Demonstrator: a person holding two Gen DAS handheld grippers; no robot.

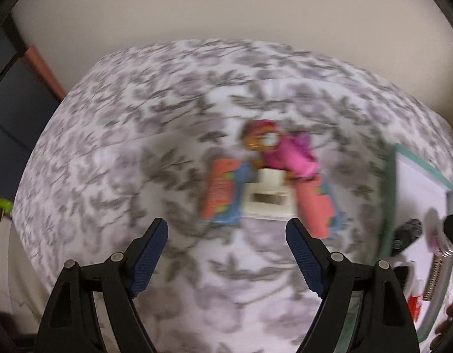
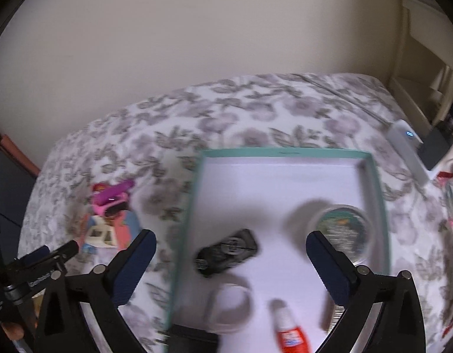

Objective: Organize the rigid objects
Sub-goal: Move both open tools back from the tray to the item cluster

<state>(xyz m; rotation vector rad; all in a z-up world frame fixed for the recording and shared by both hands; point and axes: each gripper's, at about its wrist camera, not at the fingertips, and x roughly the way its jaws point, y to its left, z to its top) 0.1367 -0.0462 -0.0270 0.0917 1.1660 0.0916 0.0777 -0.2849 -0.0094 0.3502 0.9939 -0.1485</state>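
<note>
My left gripper [image 1: 226,226] is open and empty above a floral bedspread [image 1: 123,147]. Just beyond its fingertips lies a blurred pile: a white block [image 1: 267,197], a pink toy [image 1: 288,153] and orange-and-blue cards [image 1: 223,194]. My right gripper [image 2: 230,235] hangs wide open and empty over a teal-rimmed white box [image 2: 285,153]. Inside the box lie a black device [image 2: 226,253], a round tin [image 2: 344,232], a white ring [image 2: 229,303] and a red-labelled glue bottle [image 2: 288,332]. The toy pile [image 2: 111,203] sits left of the box.
The bed meets a cream wall [image 2: 197,44] at the back. A white bar with a blue light [image 2: 405,144] lies near the bed's right edge. Dark furniture [image 1: 11,111] stands left of the bed. The box [image 1: 391,194] shows at the right of the left wrist view.
</note>
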